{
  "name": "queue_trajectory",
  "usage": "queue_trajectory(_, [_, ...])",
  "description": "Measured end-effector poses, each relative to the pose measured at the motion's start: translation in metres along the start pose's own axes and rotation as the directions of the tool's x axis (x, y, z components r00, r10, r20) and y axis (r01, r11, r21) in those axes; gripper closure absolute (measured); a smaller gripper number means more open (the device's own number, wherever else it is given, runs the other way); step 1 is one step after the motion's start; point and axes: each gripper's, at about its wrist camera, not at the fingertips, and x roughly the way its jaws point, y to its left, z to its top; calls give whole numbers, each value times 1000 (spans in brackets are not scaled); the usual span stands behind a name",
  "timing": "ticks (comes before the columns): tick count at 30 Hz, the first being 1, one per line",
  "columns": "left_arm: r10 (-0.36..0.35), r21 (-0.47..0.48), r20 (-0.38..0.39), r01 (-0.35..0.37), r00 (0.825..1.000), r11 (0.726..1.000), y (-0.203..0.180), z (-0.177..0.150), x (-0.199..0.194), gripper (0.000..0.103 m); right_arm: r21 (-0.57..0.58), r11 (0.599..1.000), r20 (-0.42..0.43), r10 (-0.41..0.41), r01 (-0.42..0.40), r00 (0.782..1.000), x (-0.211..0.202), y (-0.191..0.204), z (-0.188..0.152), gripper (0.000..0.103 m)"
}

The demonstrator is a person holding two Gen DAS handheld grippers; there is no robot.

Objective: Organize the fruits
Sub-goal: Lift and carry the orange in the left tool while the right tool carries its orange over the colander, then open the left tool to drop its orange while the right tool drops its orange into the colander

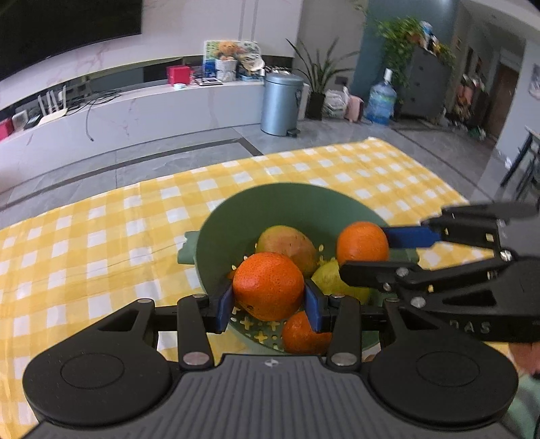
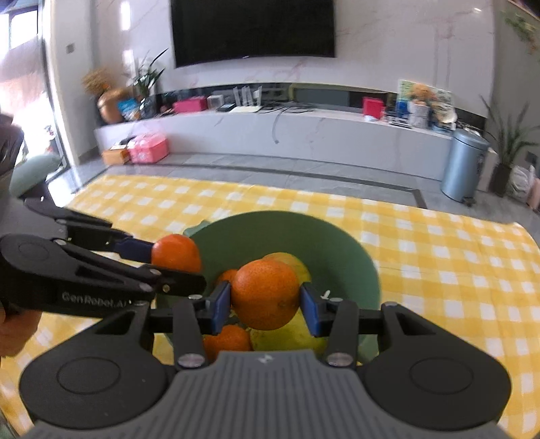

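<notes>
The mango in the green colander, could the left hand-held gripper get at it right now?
Probably not as things stand. The left hand-held gripper is already shut on an orange, which sits directly in front of the mango in the green colander. It would need to release that first.

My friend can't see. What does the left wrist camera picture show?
The left gripper holds an orange over a green bowl of fruit on a yellow checked cloth. The right gripper holds another orange.

A yellow checked tablecloth (image 1: 101, 216), grey pedal bin (image 1: 281, 103) and wall-mounted television (image 2: 253, 28).
</notes>
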Motion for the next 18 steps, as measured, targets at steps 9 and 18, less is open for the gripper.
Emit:
queue_trajectory(9, [40,180,-49,-31,998,983,-22,-6,19,54,15,1000,-41,-2,2,999,8,-21,3,61])
queue_trajectory(18, [20,174,-76,-6,997,985,-22,-13,24,50,12,1000,-73,17,-16,997,10,-17,1,61])
